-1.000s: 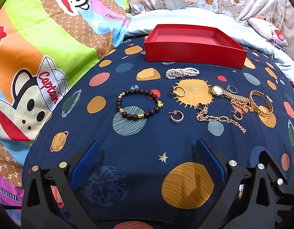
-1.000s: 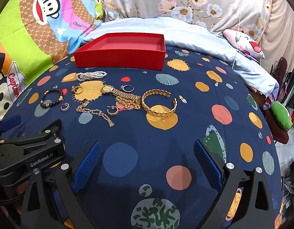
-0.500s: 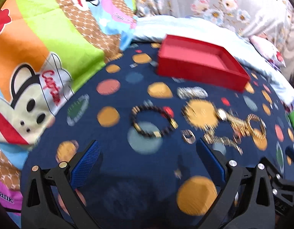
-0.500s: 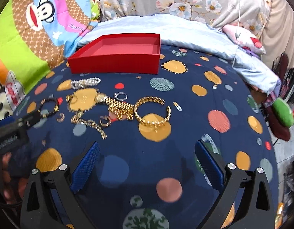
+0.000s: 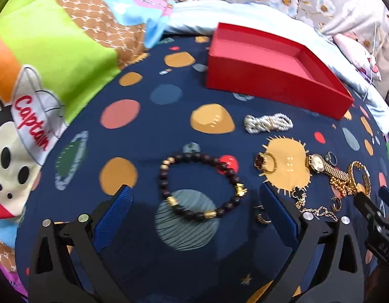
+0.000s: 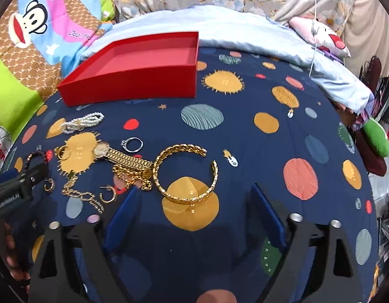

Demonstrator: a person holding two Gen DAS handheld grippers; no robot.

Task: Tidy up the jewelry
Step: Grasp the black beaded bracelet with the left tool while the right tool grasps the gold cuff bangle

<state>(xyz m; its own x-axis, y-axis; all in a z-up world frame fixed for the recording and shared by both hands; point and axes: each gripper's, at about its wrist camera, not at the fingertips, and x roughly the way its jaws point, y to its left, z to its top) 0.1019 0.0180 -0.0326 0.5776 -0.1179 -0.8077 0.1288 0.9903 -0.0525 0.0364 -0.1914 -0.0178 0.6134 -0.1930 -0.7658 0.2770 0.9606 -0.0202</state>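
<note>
Jewelry: bead bracelet (image 5: 202, 185) centre frame, between spread left gripper (image 5: 194, 207) fingers | gold bangle (image 6: 186, 174) centre, ahead of right gripper (image 6: 194, 202), released | red box (image 6: 133, 78) upper left, empty

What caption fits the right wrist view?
Open right gripper nears a gold cuff bangle on the planet-print bedspread; the red box sits empty behind.
</note>
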